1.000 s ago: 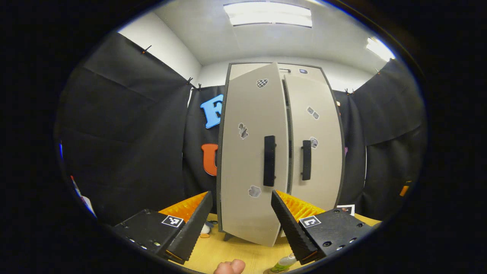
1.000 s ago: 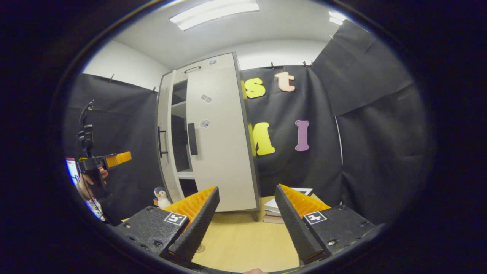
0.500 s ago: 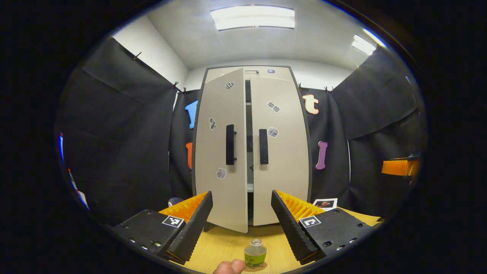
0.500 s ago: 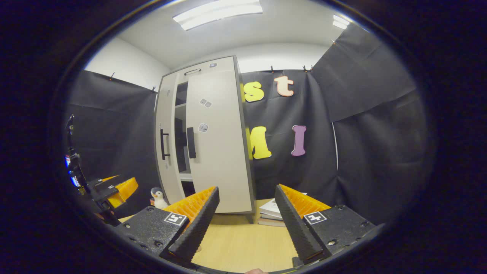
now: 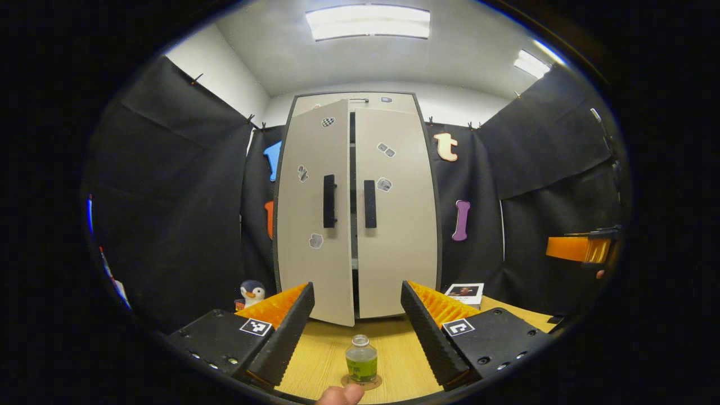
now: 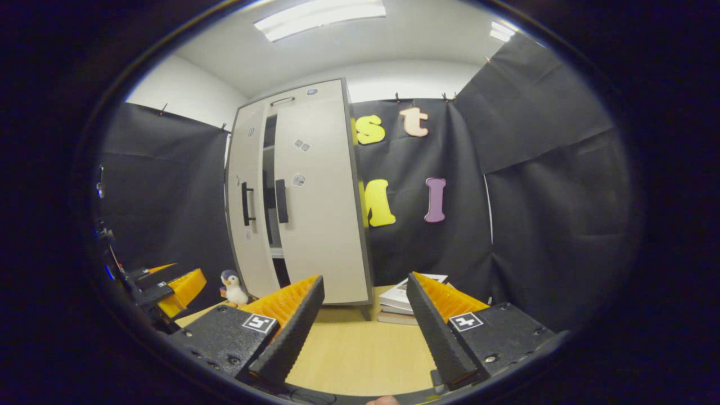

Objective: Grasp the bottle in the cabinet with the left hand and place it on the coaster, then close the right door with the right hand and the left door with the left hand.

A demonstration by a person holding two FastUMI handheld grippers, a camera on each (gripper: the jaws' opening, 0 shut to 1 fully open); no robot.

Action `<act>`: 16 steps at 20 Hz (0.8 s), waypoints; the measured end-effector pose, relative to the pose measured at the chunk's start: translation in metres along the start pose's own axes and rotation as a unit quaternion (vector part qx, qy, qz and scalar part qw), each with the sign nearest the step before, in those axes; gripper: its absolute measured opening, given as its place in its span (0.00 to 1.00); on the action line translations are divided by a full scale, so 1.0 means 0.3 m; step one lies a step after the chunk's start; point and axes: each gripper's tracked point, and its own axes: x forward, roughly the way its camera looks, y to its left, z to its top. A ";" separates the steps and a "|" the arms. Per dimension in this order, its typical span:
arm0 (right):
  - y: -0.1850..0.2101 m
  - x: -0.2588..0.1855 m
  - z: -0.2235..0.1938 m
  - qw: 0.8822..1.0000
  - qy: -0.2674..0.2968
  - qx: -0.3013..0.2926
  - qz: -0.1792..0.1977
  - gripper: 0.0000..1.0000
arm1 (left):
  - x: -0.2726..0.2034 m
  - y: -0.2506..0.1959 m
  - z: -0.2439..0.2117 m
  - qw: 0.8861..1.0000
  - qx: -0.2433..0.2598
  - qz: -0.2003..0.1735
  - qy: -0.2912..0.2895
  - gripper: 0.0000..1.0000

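A small clear bottle of green liquid stands upright on a round coaster on the wooden table, between the fingers of my open left gripper, which touch nothing. The grey cabinet stands behind it. Its right door is shut flush; its left door stays slightly ajar, with a dark gap between the two black handles. In the right gripper view my right gripper is open and empty, well back from the cabinet. The left gripper shows at far left.
A toy penguin stands left of the cabinet, also the penguin in the right gripper view. A stack of books lies right of the cabinet. The other gripper hangs at the far right. A fingertip shows at the bottom edge.
My left gripper has drawn back from the left door, which swung from wide open to slightly ajar. The bottle came into view on its coaster. The right gripper barely moved.
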 end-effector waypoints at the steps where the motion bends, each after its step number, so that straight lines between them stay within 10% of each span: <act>1: 0.006 0.000 0.001 1.000 -0.001 0.002 0.002 0.97 | -0.004 -0.003 0.007 1.000 -0.003 -0.001 0.000 0.94; 16: 0.026 -0.008 -0.026 1.000 0.008 0.018 0.007 0.97 | -0.022 0.015 -0.001 1.000 -0.017 0.016 -0.001 0.89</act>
